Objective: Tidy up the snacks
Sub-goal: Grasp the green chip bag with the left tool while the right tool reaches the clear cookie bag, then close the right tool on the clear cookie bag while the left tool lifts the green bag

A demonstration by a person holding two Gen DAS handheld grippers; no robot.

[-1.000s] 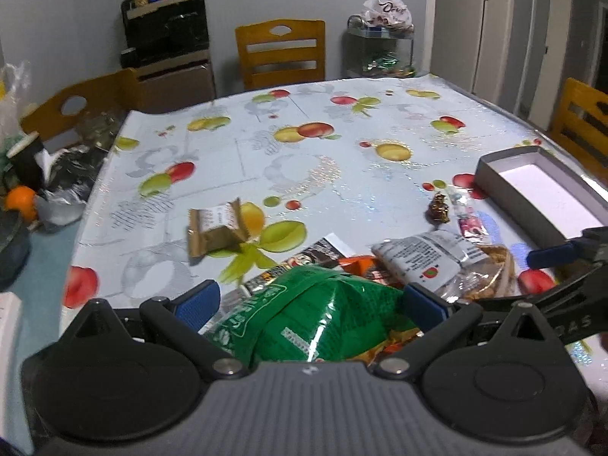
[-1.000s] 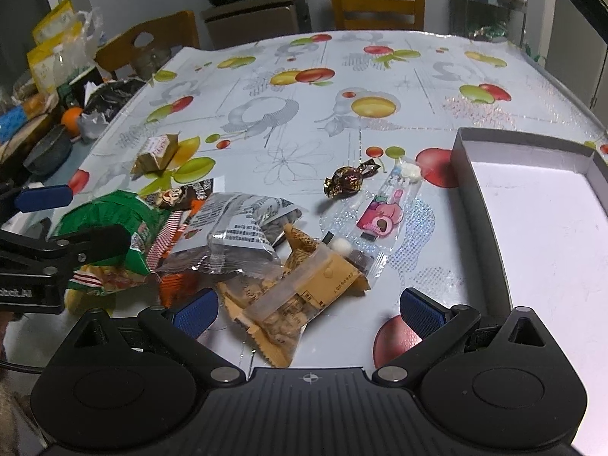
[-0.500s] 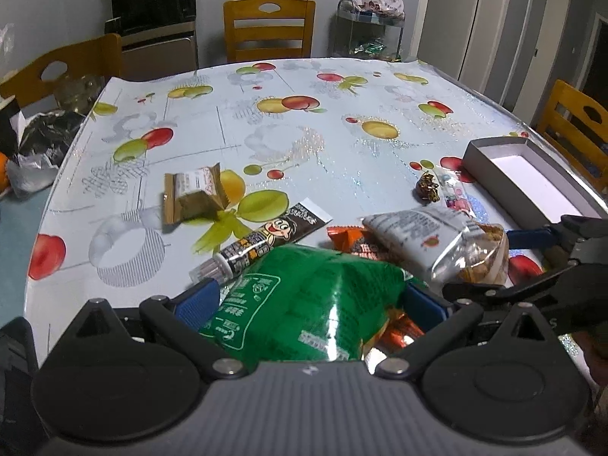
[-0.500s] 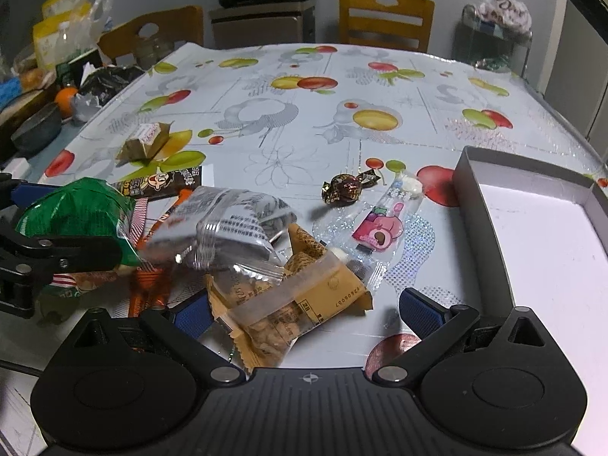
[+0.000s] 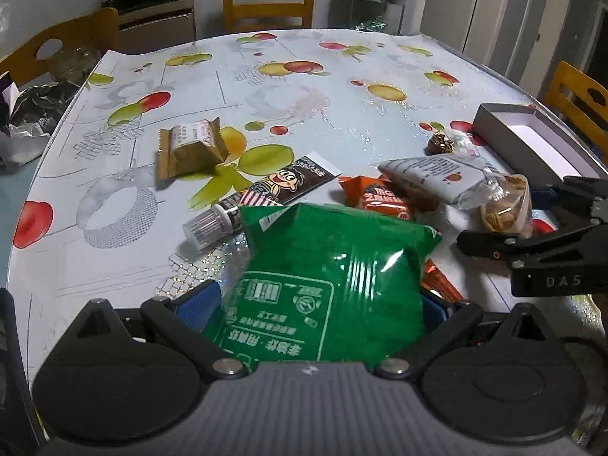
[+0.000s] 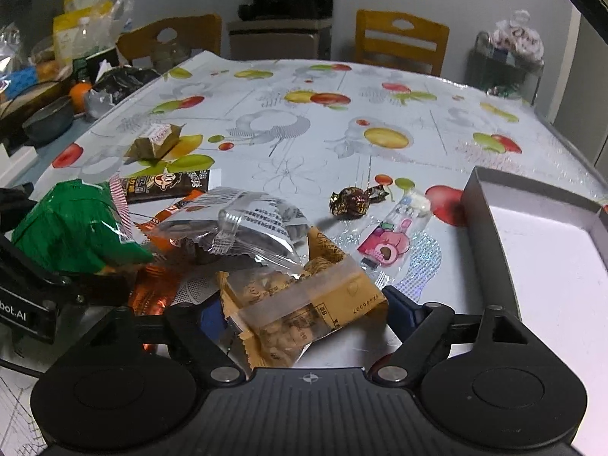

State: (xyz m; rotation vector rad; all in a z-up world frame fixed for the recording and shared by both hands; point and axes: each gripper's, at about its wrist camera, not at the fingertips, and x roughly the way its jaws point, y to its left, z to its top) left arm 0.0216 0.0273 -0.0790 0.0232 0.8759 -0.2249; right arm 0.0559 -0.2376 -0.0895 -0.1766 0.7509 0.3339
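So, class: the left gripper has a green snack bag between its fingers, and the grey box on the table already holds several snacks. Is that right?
Not quite. The grey box holds no snacks in what shows of it: the right wrist view shows only its bare white floor. The rest stands: the green snack bag sits between the left gripper's fingers.

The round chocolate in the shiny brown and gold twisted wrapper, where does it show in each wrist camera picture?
Left wrist view: the round chocolate in brown and gold twisted wrapper sits far right, above middle, just left of the grey cardboard box.
Right wrist view: the chocolate lies just right of centre, on the open tablecloth left of the box.
Shared landmark: the grey box, right of the chocolate in both.
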